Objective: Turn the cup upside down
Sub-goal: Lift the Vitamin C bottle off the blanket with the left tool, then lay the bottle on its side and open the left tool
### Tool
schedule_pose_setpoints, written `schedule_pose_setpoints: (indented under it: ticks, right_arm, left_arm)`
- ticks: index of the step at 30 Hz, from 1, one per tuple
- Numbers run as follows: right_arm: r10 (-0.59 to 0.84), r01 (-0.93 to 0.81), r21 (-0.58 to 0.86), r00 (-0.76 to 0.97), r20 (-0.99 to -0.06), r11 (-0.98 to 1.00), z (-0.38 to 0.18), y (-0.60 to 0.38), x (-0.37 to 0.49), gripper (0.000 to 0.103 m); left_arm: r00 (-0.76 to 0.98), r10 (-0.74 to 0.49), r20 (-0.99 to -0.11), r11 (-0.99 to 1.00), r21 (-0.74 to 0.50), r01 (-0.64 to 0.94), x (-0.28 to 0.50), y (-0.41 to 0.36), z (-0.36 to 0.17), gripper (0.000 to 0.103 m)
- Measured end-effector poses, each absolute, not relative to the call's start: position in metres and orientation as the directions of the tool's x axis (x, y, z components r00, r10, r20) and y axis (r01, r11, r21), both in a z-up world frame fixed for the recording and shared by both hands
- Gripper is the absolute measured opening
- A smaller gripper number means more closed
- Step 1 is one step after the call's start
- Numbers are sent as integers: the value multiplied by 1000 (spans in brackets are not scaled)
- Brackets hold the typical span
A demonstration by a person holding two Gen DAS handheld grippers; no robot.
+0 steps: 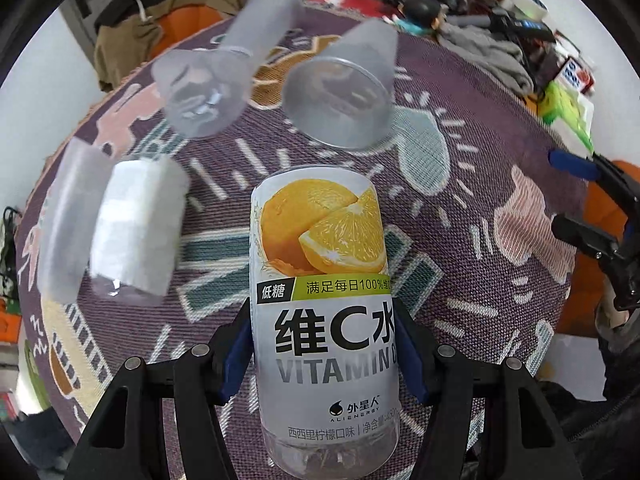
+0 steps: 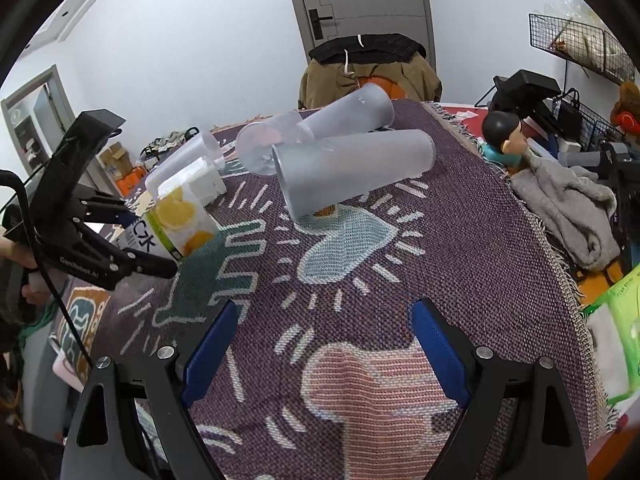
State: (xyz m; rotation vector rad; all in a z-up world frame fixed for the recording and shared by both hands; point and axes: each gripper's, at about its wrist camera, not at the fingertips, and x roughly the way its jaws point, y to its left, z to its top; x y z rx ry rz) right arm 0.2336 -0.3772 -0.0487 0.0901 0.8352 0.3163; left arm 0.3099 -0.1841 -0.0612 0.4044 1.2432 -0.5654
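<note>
Purple woven cloth [image 2: 460, 240] with pale hand and sunburst figures covers the table, and a grey door [image 2: 360, 0] stands in the far wall behind a chair draped with brown and black clothing [image 2: 370, 68].

Held in the left gripper [image 1: 324, 354], a cut-off bottle cup [image 1: 322, 300] with an orange-slice label fills the near middle of the left wrist view. Both blue pads [image 1: 234, 350] press against its sides, so the jaws are pinching it. In the right wrist view the same cup [image 2: 180, 220] sits at the left, tilted, above the cloth in that gripper [image 2: 132, 248].

Beyond it several frosted cups lie on their sides. One large frosted cup [image 2: 352, 172] lies near the cloth's middle with its mouth toward the near left; in the left wrist view its round opening [image 1: 340, 104] faces the camera. Behind it lies a second frosted cup [image 2: 352, 110], with a clear cup [image 2: 264, 142] just beside it. At the far left lies another frosted cup [image 2: 188, 156] beside a white-wrapped cup [image 2: 200, 182].

Low in its own view, the right gripper [image 2: 320, 354] hangs over the cloth with its jaws spread wide and nothing between them.

At the far right a grey towel [image 2: 568, 204] lies on the table edge near a doll figure [image 2: 504, 136].
</note>
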Motion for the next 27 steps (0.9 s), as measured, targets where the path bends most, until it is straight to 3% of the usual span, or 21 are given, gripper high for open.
schedule_pose_setpoints:
  ticks: [12,14,15,16,24,27]
  right_arm:
    - [321,-266,195,611,-724,944,-57,-386,225,89]
    - [326,-279,190,606,-725,941,-57,-383,225,89]
    - [329,-285,188,604,-726,940,-56,-382,225,89]
    - [331,-291,186,603,-726,938,-56,-380,225,89]
    - [370,-428,99,614,-697,898,-35,-352,229,89]
    - [357,-517,-14,611,-707,856,-29,-332,234,89]
  left_arm:
    - [84,-155,-984,761,-64,646,304,-206,-87,66]
    - [70,-174,-982,761,-89,643,302,-202,-86,86]
    - [73,-188,-979,764,-99,638,301,-200,-84,101]
    - [78,-197,-977,766,-104,634,301,-198,-82,103]
    - [175,-226,-958,812,-86,578,293,-158,-54,103]
    - [290,-211,-934,844,-25,536,288,-133,-38,103]
